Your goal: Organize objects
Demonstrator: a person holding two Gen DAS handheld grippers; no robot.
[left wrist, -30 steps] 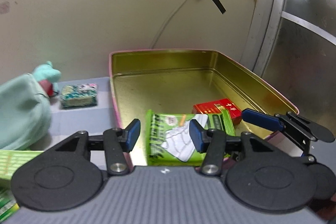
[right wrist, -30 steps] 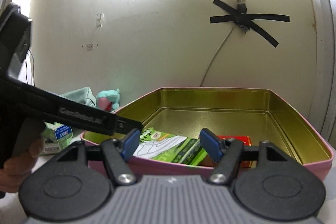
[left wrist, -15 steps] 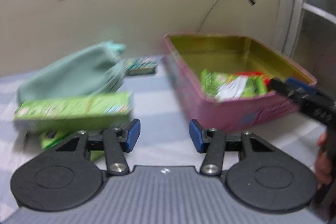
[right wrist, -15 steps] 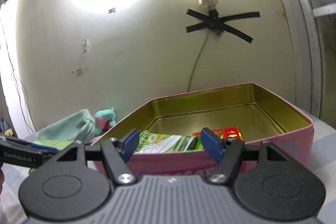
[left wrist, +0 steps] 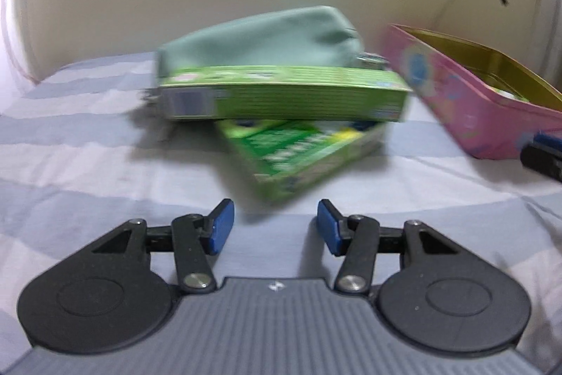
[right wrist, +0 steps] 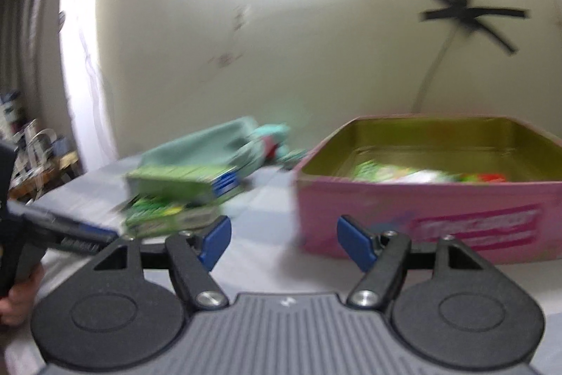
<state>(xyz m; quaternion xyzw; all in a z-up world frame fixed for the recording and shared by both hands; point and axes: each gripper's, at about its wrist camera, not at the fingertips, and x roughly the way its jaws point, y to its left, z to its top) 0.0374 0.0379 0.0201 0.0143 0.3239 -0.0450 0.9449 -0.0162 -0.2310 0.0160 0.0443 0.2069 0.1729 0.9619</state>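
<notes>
Left claw (left wrist: 273, 226) swung off the tin (left wrist: 491, 115) toward 2 stacked green boxes (left wrist: 284, 97), released and empty; light stiff cardboard, grab the long sides.

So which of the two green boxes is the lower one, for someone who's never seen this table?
Start at the pink tin and look left to the mint fabric pouch. In front lies a long green box. The lower green box sits beneath it, turned at an angle, one corner pointing toward the left gripper.
</notes>
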